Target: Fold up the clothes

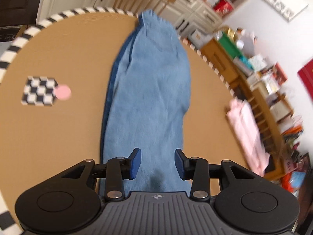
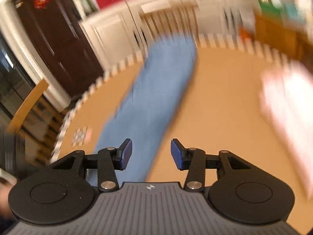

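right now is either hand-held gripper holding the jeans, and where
Nothing is held. The left hand-held gripper and right hand-held gripper both stand open above the jeans, with no cloth between the pads.

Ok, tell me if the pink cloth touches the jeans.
Apart. The left wrist view shows bare table between the jeans and the pink cloth.

A long blue denim garment (image 1: pixel 150 90), folded lengthwise, stretches across the round tan table (image 1: pixel 64 137) with its black-and-white striped rim. The left gripper (image 1: pixel 157 161) hangs over the garment's near end, blue pads apart, nothing between them. A checkered card (image 1: pixel 40 91) with a pink disc (image 1: pixel 63 92) lies left; a folded pale pink cloth (image 1: pixel 246 135) lies right.
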`<action>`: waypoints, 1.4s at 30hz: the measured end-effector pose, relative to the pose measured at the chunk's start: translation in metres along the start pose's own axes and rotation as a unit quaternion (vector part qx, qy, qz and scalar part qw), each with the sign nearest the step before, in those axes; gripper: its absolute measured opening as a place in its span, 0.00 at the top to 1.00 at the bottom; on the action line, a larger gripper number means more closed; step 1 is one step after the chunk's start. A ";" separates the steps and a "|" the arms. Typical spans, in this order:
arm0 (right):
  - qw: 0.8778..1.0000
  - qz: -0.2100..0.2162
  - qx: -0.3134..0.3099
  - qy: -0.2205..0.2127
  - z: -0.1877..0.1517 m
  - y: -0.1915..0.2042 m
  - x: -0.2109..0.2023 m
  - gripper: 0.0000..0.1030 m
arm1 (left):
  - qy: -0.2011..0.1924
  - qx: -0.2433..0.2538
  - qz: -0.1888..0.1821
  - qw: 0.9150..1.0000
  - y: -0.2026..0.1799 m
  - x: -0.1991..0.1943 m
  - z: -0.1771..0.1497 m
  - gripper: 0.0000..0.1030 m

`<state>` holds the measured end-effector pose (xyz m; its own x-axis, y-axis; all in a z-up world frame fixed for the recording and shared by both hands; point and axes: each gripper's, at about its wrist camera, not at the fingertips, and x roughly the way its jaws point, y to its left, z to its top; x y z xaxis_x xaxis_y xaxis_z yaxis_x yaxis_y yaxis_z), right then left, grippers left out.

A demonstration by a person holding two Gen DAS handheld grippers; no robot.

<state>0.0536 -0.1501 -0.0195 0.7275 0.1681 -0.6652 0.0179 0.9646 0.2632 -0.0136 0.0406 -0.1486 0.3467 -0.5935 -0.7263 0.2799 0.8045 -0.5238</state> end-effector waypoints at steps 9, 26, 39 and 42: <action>0.995 -0.025 -0.100 -0.011 0.156 0.005 0.200 0.62 | 0.005 -0.025 0.026 0.999 0.007 0.008 -0.010 0.65; 0.995 -0.095 0.007 0.042 0.208 0.000 0.365 1.00 | 0.016 -0.082 -0.008 0.996 0.024 0.012 -0.006 0.64; 0.940 -0.212 -0.242 0.115 0.174 0.064 0.422 1.00 | 0.018 -0.098 -0.018 0.995 0.028 0.012 -0.005 0.61; 0.966 -0.174 -0.155 0.115 0.188 0.050 0.415 1.00 | 0.017 -0.103 -0.021 0.994 0.030 0.012 -0.005 0.61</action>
<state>0.4852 -0.0703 -0.1516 0.5416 -0.1708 -0.8231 0.0015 0.9794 -0.2022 -0.0056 0.0572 -0.1753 0.3072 -0.6282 -0.7148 0.1025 0.7686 -0.6315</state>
